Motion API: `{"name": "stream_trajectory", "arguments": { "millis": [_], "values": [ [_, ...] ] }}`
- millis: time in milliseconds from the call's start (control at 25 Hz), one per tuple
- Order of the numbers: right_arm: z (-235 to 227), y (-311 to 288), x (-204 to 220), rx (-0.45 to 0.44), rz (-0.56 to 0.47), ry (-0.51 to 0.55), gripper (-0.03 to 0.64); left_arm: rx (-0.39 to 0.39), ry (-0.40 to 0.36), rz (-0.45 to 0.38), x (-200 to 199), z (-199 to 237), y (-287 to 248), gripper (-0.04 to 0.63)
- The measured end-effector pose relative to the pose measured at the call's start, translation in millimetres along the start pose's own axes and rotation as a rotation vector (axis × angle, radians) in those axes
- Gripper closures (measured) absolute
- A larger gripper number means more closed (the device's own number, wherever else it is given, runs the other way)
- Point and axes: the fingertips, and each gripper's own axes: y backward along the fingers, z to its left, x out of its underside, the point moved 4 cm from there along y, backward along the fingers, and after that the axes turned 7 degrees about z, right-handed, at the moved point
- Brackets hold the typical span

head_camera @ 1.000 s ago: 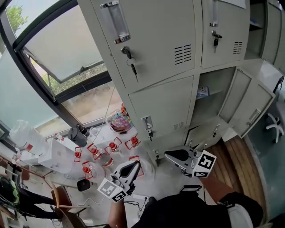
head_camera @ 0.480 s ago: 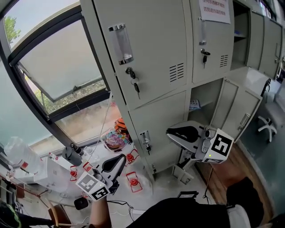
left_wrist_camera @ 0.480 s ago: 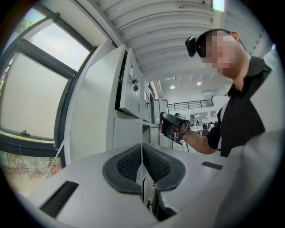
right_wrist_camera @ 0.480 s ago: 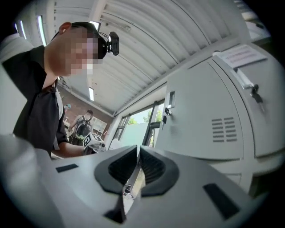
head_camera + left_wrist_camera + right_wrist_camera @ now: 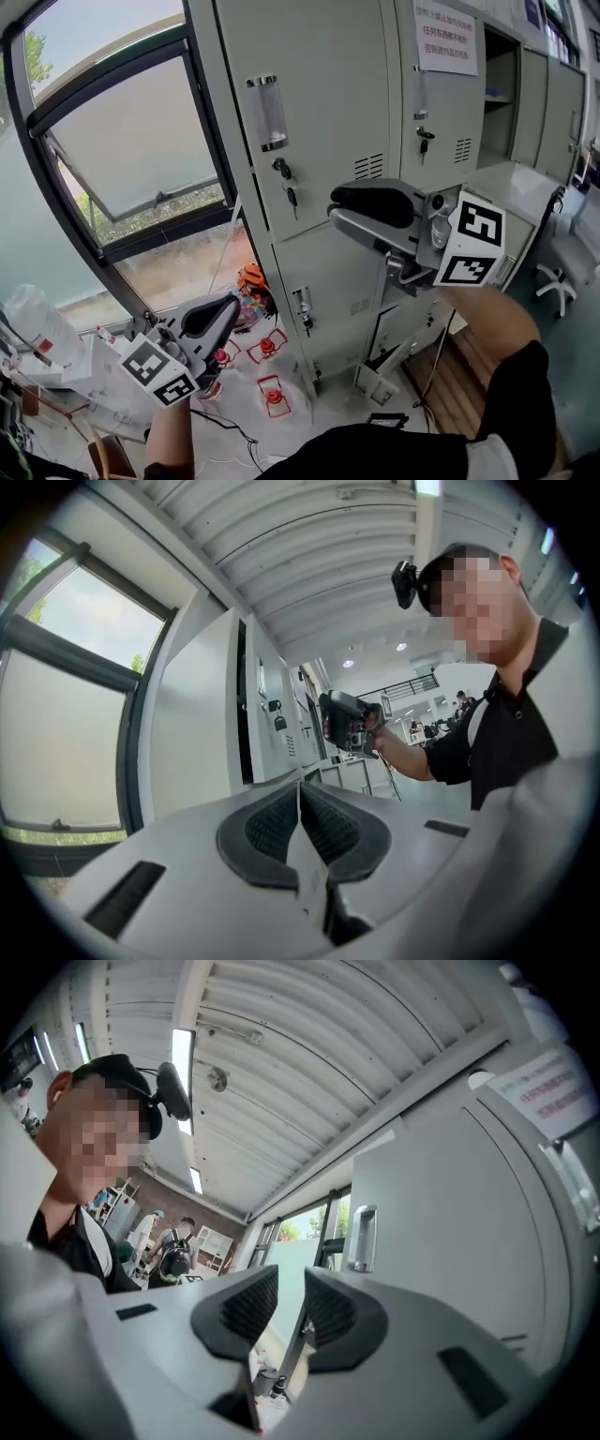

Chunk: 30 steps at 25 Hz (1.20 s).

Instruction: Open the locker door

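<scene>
- The floor has two parts: a pale smooth stretch point(image 5: 319, 412) below the window and brown wooden boards point(image 5: 459, 380) to the right.
- A bank of pale grey metal lockers point(image 5: 323, 272) stands on it.
- Small red-framed objects point(image 5: 272, 394) lie scattered on the pale stretch near the locker base; what they are cannot be told.
- A clear round container of colourful bits point(image 5: 251, 281) sits just beside the lockers.
- A large clear plastic bottle point(image 5: 33, 323) and a white box point(image 5: 98, 361) are at the far left.
- A white chair base with castors point(image 5: 555, 281) stands at the far right.
</scene>
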Motion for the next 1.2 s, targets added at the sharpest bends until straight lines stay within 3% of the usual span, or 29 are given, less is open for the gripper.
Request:
{"name": "stream_trajectory", "arguments": {
  "millis": [200,440,600,760,1200],
  "values": [
    [-19.5,-15.3,-32.8,0.058,0.045,0.065,0.528,0.008,-0.025,-0.021,-25.8,1.0,2.0,0.575],
    [-10.7,-52.1,-55.4,0.088,0.143,0.224,0.495,0.047,-0.043,-0.065,-54.1,1.6,7.5,0.575],
    [-14.2,-67.5,-72.9,0.112,0.160,0.208,0.487,0.077,-0.088,-0.084,-70.5,-3.9,7.4,0.575],
    [-15.6,-81.1,-80.3,0.110,0.177,0.182,0.461,0.135,-0.062,-0.090,-76.0,-8.1,12.3,0.575],
    [-48.5,-106.3,-74.5,0.274,0.262,0.082,0.390,0.137,-0.107,-0.070,-77.0,-5.6,33.5,0.575]
  ]
}}
